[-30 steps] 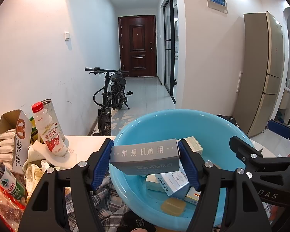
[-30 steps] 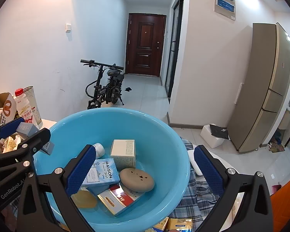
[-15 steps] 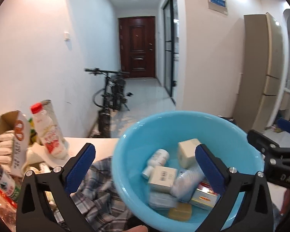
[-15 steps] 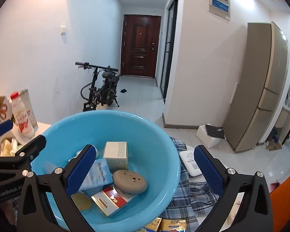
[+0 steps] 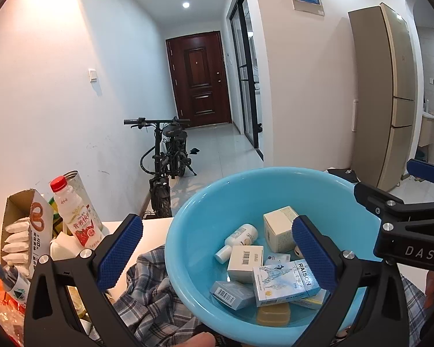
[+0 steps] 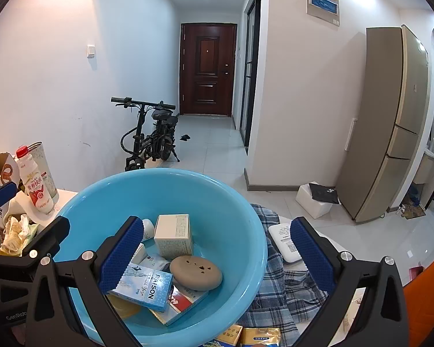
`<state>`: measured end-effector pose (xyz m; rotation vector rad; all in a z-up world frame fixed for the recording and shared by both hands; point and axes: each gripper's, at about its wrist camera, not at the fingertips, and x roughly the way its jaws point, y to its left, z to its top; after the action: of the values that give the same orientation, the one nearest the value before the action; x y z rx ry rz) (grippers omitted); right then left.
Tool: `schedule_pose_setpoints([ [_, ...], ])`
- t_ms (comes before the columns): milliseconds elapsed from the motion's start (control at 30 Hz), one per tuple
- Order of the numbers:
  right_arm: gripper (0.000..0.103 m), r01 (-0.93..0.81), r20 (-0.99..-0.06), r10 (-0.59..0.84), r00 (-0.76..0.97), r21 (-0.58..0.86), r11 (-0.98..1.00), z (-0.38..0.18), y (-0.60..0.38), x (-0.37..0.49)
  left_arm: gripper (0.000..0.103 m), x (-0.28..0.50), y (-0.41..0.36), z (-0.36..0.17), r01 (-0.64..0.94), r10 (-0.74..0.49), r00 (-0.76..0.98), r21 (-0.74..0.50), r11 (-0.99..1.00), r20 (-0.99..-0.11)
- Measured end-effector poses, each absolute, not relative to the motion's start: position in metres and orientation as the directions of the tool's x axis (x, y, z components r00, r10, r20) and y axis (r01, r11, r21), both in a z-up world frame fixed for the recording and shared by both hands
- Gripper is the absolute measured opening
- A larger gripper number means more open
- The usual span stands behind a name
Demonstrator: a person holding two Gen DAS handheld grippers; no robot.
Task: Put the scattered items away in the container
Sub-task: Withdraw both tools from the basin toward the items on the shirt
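A light blue basin [image 5: 188, 231] stands on a plaid cloth [image 5: 153, 295]; it also shows in the right wrist view [image 6: 240, 219]. It holds several small boxes, among them a blue RAISON box [image 5: 285, 279], a grey box [image 5: 231, 290], a white bottle [image 5: 240, 235] and a tan round object [image 6: 195, 271]. My left gripper [image 5: 217, 257] is open and empty over the basin's near left side. My right gripper [image 6: 215, 256] is open and empty over the basin's right side. A white flat device [image 6: 283, 243] lies on the cloth right of the basin.
Left of the basin stand a red-capped drink bottle [image 5: 75, 217], a tin [image 5: 78, 182], an open snack carton [image 5: 20, 231] and crumpled wrappers [image 6: 14, 231]. Yellow packets [image 6: 254, 337] lie at the cloth's near edge. A bike [image 5: 165, 162] and a fridge [image 5: 387, 95] stand beyond.
My left gripper opened and let go of the grey box, which now lies in the basin. Both grippers have shifted slightly; the right one stayed open.
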<state>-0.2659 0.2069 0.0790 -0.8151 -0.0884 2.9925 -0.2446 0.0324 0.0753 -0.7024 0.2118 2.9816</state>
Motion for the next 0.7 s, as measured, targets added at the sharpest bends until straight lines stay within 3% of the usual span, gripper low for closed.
schedule_pose_setpoints([
  [500, 0.103, -0.021, -0.508, 0.054, -0.860, -0.071, -0.997, 0.082, 0.196, -0.261, 0.103, -0.240, 0.024, 0.085, -0.064, 0.024, -0.892, 0.074, -0.995, -0.451],
  [700, 0.103, -0.047, -0.455, 0.074, -0.887, -0.071, -0.996, 0.100, 0.195, -0.242, 0.103, -0.222, 0.020, 0.106, -0.063, 0.030, -0.912, 0.067, -0.996, -0.410],
])
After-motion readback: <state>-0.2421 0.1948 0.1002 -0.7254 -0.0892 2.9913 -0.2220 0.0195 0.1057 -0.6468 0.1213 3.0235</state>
